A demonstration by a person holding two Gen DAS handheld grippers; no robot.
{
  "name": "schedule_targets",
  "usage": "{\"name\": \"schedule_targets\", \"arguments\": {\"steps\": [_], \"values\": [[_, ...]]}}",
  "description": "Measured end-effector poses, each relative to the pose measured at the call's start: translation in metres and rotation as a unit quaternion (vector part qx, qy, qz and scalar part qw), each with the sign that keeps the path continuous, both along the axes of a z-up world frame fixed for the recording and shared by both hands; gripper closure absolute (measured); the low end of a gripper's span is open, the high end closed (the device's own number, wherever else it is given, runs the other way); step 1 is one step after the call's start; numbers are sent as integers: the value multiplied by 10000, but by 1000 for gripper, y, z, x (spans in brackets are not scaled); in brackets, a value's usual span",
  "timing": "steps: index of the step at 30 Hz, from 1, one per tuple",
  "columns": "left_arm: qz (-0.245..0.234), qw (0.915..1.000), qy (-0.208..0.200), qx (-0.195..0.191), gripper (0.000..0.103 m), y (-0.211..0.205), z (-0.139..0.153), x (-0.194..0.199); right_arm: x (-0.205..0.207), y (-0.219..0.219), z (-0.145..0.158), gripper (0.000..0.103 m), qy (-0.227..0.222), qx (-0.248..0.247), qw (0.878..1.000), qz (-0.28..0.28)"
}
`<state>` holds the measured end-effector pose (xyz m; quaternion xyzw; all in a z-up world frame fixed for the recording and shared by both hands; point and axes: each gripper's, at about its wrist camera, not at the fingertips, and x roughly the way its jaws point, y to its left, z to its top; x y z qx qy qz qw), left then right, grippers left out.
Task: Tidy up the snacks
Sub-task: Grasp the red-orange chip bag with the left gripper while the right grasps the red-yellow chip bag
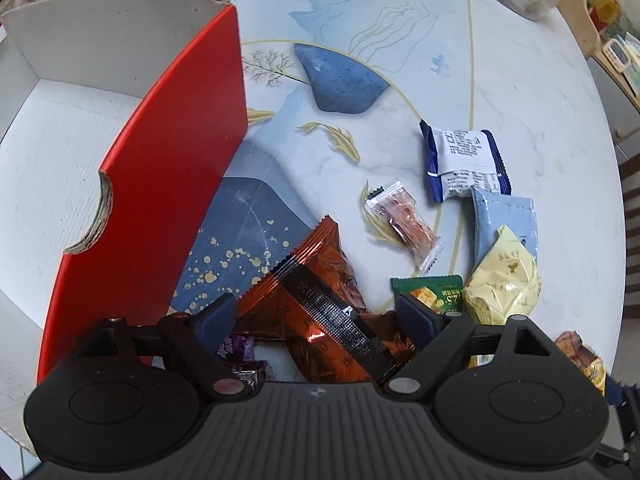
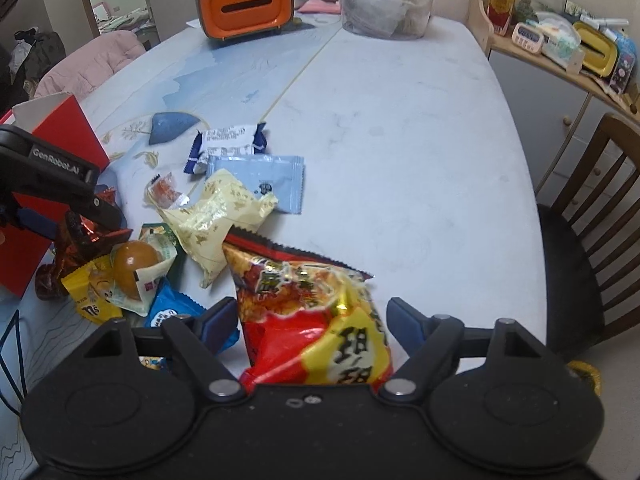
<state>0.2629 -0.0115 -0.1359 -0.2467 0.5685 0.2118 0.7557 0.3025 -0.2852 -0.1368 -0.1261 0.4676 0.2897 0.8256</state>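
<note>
Copper snack pkt [image 1: 320,300] long axis diagonal; red-yellow chip bag [image 2: 316,320] points up-left.

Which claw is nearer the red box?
Left. The left claw straddles a copper packet right beside the red box; the right claw is across the snack pile, around a red-yellow bag.

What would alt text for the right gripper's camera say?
The right gripper, jaws open, straddles a red-and-yellow snack bag on a pale table. More wrapped snacks lie to its left, near a red box; an orange tissue holder stands far back.
</note>
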Motion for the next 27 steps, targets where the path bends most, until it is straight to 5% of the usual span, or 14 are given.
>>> {"name": "schedule_targets", "arguments": {"steps": [16, 27], "values": [[192, 9992, -339, 111, 70, -3, 15, -13, -10, -15, 3, 39, 64, 233, 9997, -57], [306, 9973, -660, 123, 74, -9, 35, -35, -24, -28, 24, 42, -38, 448, 9990, 63]]}}
